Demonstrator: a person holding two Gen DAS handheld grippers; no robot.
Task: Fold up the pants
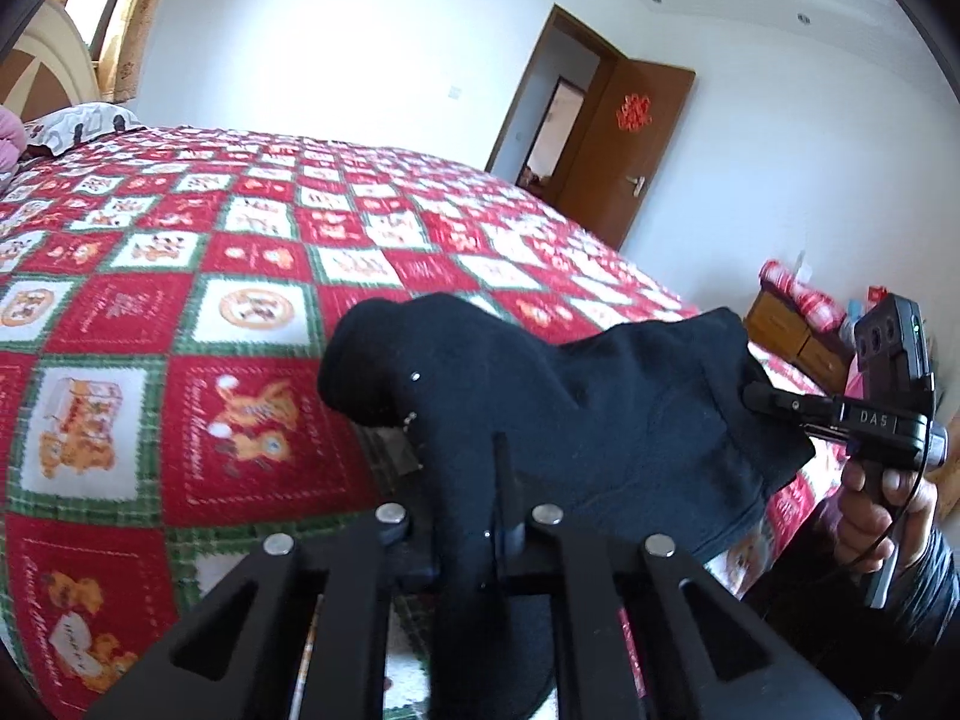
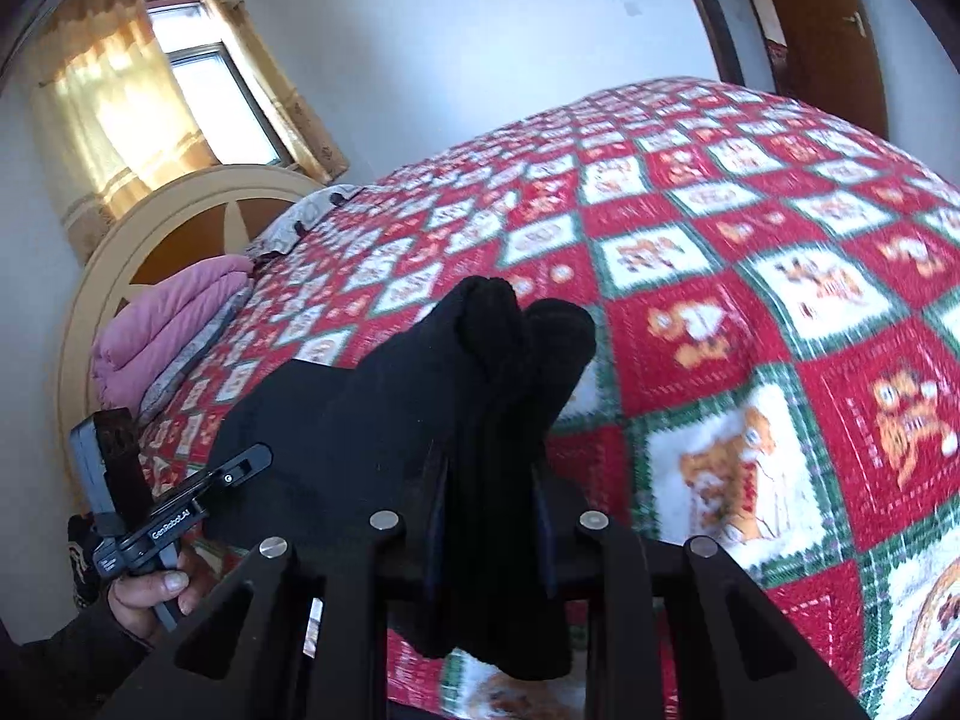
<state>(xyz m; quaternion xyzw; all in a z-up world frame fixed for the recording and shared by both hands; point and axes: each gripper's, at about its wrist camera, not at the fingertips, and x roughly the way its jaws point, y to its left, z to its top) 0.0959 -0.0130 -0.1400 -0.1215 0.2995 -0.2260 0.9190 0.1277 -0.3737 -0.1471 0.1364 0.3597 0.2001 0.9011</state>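
Note:
The black pants (image 1: 540, 414) hang in the air above a bed, stretched between both grippers. My left gripper (image 1: 480, 516) is shut on one bunched edge of the cloth, which drapes over its fingers. It also shows in the right wrist view (image 2: 252, 462) at the left, clamped on the cloth. My right gripper (image 2: 492, 498) is shut on the other bunched edge of the pants (image 2: 480, 390). It also shows in the left wrist view (image 1: 756, 393) at the right, gripping the cloth's corner. The fingertips are hidden by fabric.
The bed's red, white and green checked quilt (image 1: 210, 300) lies under the pants. A pink folded duvet (image 2: 168, 324) and a round headboard (image 2: 150, 222) are at the bed's head. A brown door (image 1: 630, 144) stands open. Wooden drawers (image 1: 792, 330) stand beside the bed.

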